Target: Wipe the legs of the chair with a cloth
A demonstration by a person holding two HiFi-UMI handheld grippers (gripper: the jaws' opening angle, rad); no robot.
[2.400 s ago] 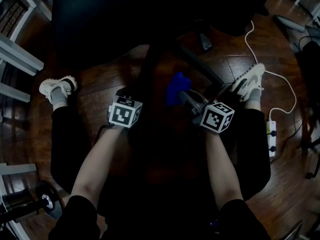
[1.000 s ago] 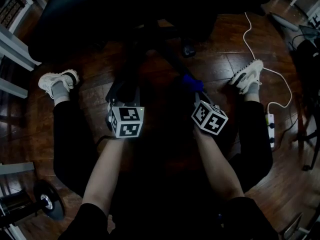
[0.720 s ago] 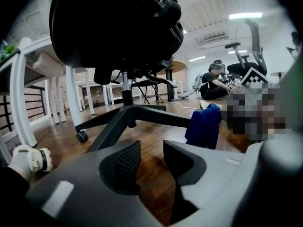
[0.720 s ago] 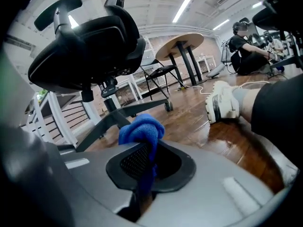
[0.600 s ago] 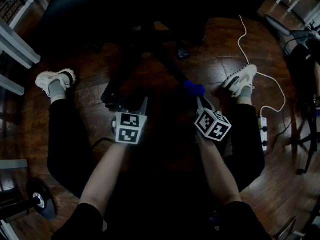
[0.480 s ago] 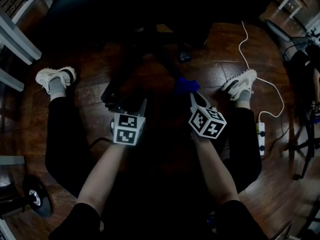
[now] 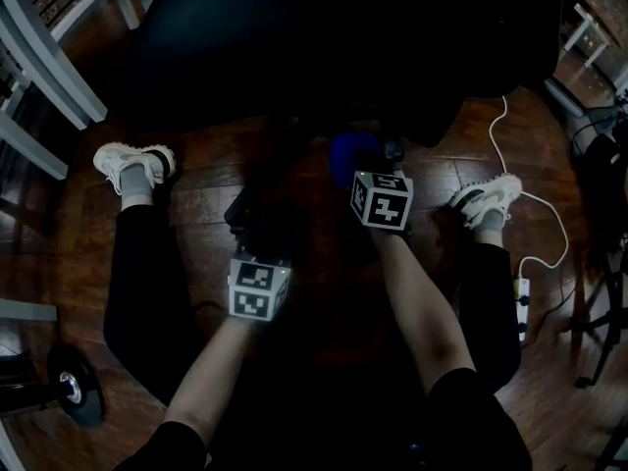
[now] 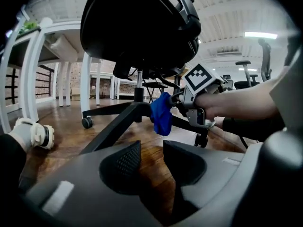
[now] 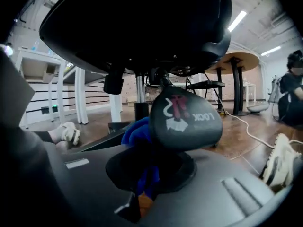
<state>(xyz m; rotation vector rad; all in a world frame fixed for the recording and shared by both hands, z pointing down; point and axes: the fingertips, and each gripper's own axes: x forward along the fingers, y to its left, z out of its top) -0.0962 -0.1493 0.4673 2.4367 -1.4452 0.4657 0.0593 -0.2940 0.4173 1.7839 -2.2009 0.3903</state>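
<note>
We saw one cloth [image 7: 351, 153], deep blue and bunched into a soft wad, pinched in the closed jaws of the right gripper [image 9: 150, 171] and hanging down from them. It sat under the seat [image 7: 324, 37] of the one black office chair, just beside a round knob [image 9: 185, 119] marked LOCK, at 11 o'clock from that gripper's marker cube [image 7: 382, 200] in the head view. The left gripper [image 8: 147, 157] lay at 7 o'clock from the right, its jaws moderately apart over the wooden floor [image 8: 61, 136], holding nothing. The left gripper view showed us three black legs [image 8: 111, 126] and two casters [image 8: 86, 122]. Half a second earlier the cloth had been lower, against a leg; the right gripper had since carried it toward 12 o'clock
</note>
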